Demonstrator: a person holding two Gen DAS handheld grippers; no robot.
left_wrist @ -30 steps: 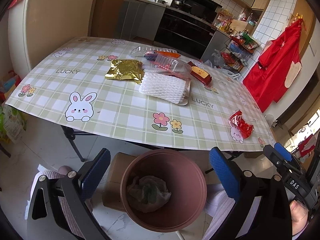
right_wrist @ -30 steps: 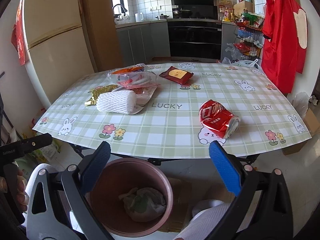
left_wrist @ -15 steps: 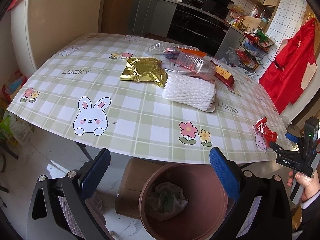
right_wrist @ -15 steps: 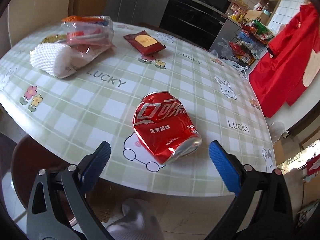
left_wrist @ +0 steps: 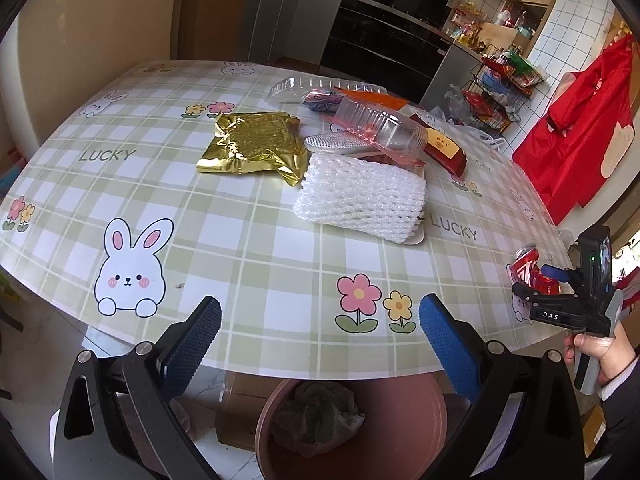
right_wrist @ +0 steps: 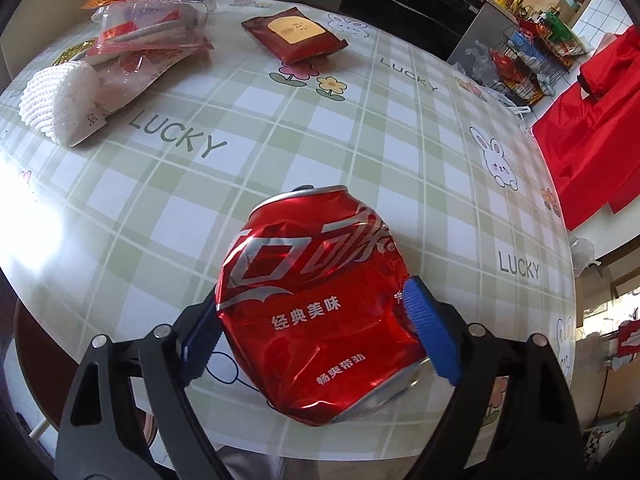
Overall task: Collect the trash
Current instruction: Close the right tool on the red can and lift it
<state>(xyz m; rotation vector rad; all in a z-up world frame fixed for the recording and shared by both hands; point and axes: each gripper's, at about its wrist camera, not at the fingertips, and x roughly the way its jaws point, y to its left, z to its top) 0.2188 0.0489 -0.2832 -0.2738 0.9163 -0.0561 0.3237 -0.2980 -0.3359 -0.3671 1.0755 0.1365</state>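
crushed can hiding right gripper's left pad

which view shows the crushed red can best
The right wrist view: the crushed red can fills the centre, lying on the table between the right gripper fingers, whose jaws are closing on it. The left wrist view shows only a small part of it at the far right edge, behind that gripper.
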